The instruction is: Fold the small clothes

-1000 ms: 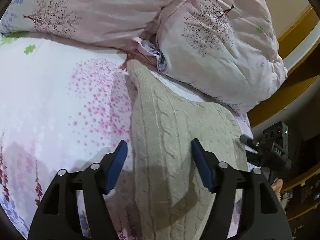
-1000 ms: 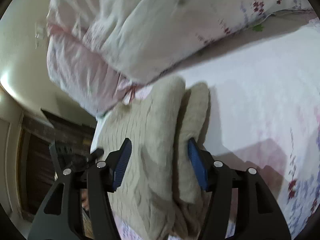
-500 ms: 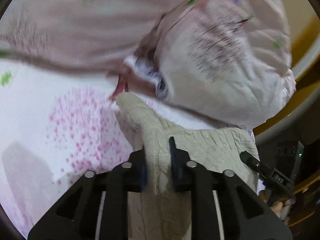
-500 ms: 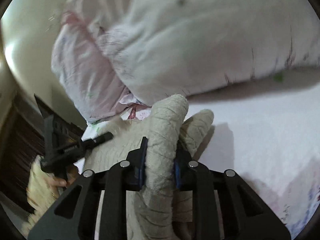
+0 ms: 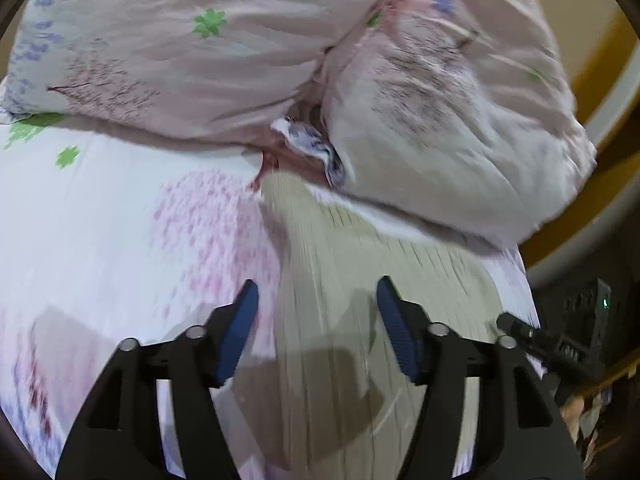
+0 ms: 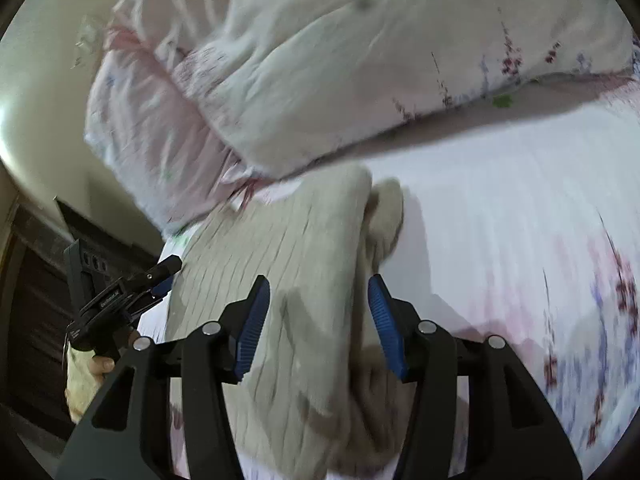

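Observation:
A beige cable-knit sweater lies folded on the floral bedsheet, its far end by the pillows. My left gripper is open just above the sweater's left part, holding nothing. In the right wrist view the sweater shows a folded edge with a sleeve lying beside it. My right gripper is open over that folded edge and empty. Each gripper shows in the other's view: the right one in the left wrist view, the left one in the right wrist view.
Two pink floral pillows lie at the head of the bed, also in the right wrist view. A small patterned cloth pokes out between them. The bed edge and dark wooden furniture lie beyond the sweater.
Both grippers were shut on folds of the sweater half a second ago; both have now opened and let go, and the sweater lies flat on the bed.

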Action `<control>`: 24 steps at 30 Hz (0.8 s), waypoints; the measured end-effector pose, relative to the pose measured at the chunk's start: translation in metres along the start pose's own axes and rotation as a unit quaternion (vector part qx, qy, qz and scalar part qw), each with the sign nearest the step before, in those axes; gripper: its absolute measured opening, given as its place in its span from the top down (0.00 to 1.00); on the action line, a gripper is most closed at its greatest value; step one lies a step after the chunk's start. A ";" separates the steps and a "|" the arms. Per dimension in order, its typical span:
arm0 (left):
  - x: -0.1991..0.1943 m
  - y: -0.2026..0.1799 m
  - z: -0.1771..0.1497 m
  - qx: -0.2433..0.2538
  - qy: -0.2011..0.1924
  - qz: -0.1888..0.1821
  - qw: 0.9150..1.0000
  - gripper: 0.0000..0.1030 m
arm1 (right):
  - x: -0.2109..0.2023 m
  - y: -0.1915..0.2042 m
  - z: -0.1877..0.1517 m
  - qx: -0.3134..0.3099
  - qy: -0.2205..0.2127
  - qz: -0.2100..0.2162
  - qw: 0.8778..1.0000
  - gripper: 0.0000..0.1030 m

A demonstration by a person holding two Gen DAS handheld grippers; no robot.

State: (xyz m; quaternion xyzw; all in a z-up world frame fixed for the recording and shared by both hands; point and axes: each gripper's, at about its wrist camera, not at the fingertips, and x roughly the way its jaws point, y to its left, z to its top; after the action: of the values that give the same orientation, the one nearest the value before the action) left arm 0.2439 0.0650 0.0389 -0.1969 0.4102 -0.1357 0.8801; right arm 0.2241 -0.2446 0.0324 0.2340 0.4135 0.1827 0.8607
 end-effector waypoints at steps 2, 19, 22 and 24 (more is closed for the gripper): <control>-0.008 -0.003 -0.019 0.008 0.010 -0.005 1.000 0.39 | -0.005 0.001 -0.013 -0.014 0.010 -0.007 1.000 0.55; -0.052 -0.026 -0.091 0.065 -0.018 0.054 0.996 0.12 | -0.054 0.042 -0.077 -0.101 -0.062 -0.147 0.982 0.20; -0.060 -0.032 -0.116 0.080 0.001 0.067 0.995 0.06 | -0.062 0.060 -0.108 -0.134 -0.074 -0.185 0.971 0.05; -0.062 -0.037 -0.132 0.089 0.015 0.085 0.992 0.01 | -0.070 0.067 -0.125 -0.152 -0.088 -0.197 0.965 0.02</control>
State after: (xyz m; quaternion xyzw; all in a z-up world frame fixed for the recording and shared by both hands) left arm 0.0992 0.0264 0.0199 -0.0797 0.4251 -0.0995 0.8961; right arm 0.0748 -0.1933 0.0449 0.0298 0.3417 0.0493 0.9380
